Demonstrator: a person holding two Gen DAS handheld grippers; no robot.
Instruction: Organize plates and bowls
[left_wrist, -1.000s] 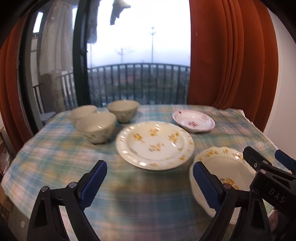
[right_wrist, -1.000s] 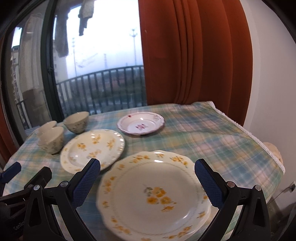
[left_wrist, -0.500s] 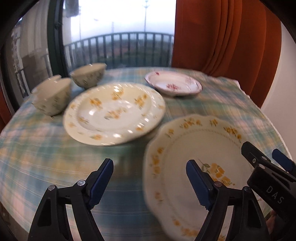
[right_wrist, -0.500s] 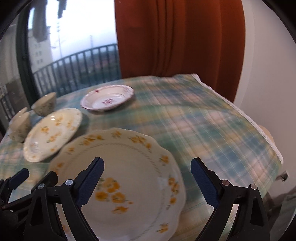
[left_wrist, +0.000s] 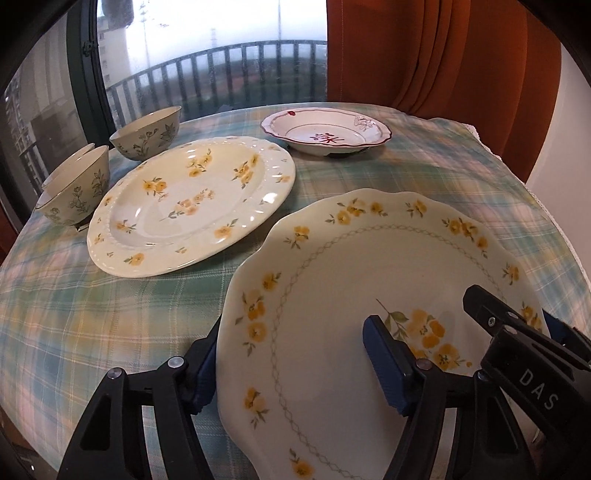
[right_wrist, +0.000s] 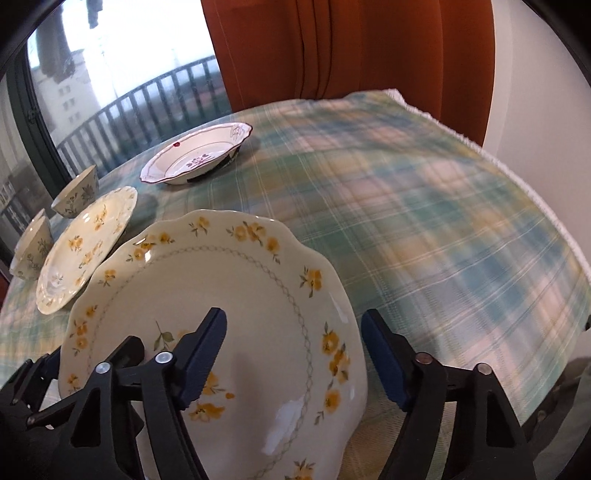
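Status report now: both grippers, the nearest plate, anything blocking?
Left gripper and right gripper closing, each astride one rim of the scalloped plate. Not clamped yet. Round plate sits close beside it, nothing else in the way.

On the table (left_wrist: 110, 314) the scalloped plate (left_wrist: 332, 295) lies nearest, the oval plate (left_wrist: 192, 206) behind it to the left, three bowls (left_wrist: 74, 192) further left, and the shallow dish (left_wrist: 325, 129) at the back.

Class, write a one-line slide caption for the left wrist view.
Left gripper closing astride the scalloped yellow-flower plate's rim.
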